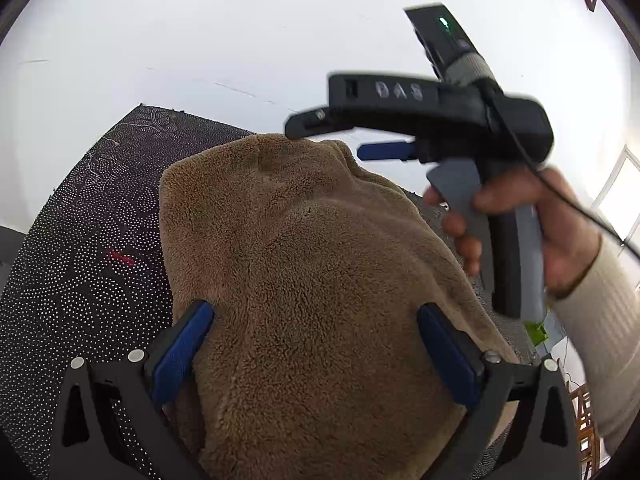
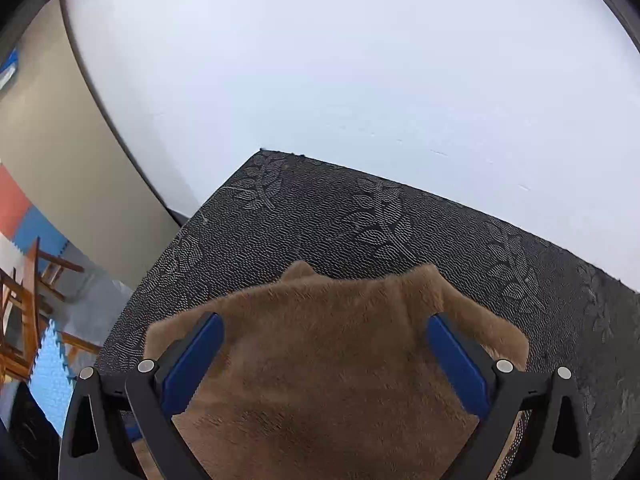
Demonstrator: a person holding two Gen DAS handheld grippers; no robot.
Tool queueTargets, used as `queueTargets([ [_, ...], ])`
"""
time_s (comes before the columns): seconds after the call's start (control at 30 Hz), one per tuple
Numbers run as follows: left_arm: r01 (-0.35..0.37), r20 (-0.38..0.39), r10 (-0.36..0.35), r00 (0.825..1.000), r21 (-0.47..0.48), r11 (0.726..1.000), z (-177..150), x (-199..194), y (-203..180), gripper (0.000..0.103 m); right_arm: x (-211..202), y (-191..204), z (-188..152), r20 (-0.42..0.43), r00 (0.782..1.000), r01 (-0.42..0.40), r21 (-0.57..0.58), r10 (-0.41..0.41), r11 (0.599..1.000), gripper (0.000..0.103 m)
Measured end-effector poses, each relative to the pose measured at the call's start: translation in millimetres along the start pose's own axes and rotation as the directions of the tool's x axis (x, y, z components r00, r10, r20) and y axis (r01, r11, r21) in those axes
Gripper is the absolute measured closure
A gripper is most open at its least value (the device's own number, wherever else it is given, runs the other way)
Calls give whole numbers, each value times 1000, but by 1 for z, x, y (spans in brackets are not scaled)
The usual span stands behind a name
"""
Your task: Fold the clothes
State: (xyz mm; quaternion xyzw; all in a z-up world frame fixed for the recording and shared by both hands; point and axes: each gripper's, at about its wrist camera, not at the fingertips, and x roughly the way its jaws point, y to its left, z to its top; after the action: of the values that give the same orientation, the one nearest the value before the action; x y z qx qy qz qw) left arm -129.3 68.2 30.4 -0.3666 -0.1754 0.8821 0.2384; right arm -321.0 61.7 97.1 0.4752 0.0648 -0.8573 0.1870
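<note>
No container shows in either view — only a tan fleece cloth [image 1: 320, 280] lying in a rumpled heap on a dark mat [image 1: 80, 240] patterned with small pale dots, with a white wall [image 1: 200, 40] behind it.

In the left wrist view the left gripper [image 1: 316, 354] stands with its jaws spread wide, the two blue pads [image 1: 180, 356] set apart on either side of the cloth. The fleece fills the whole gap between them and runs from the near edge of the picture away toward the far side of the mat; whether the pads touch the pile cannot be told, and nothing is pinched. A small red mark [image 1: 122, 258] lies on the mat to the left of the cloth.

Past the cloth on the right, the right gripper [image 1: 324, 136] is seen from the side, blurred, held by the person's right hand [image 1: 520, 224] on its grey handle — a cream sleeve covers the wrist. Its tip hangs over the far rim of the cloth.

The right wrist view shows that gripper's own jaws [image 2: 326, 360] also wide apart, with the cloth [image 2: 320, 360] lying between and below the blue pads [image 2: 192, 364], its far edge ending in two small peaks on the mat [image 2: 360, 220]. To the left, beyond the mat's edge, are wooden chair frames [image 2: 24, 308] on blue and red foam floor tiles [image 2: 52, 376].
</note>
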Motion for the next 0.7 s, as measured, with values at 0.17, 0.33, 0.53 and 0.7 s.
queueTargets([
  [0.17, 9, 2, -9, 1000, -7, 1000, -1, -1, 1, 1, 43, 11, 1, -110, 993, 31, -33, -34, 999, 0],
  [0.33, 6, 4, -6, 1000, -11, 1000, 0, 0, 2, 1, 57, 13, -6, -98, 993, 56, -52, -61, 997, 0],
  [0.53, 14, 6, -14, 1000, -19, 1000, 1, 1, 5, 1, 20, -8, -7, 17, 999, -32, 38, 31, 999, 0],
  [0.7, 10, 5, -10, 1000, -16, 1000, 2, 2, 5, 1, -23, -41, -20, 54, 999, -8, 91, 3, 996, 0],
])
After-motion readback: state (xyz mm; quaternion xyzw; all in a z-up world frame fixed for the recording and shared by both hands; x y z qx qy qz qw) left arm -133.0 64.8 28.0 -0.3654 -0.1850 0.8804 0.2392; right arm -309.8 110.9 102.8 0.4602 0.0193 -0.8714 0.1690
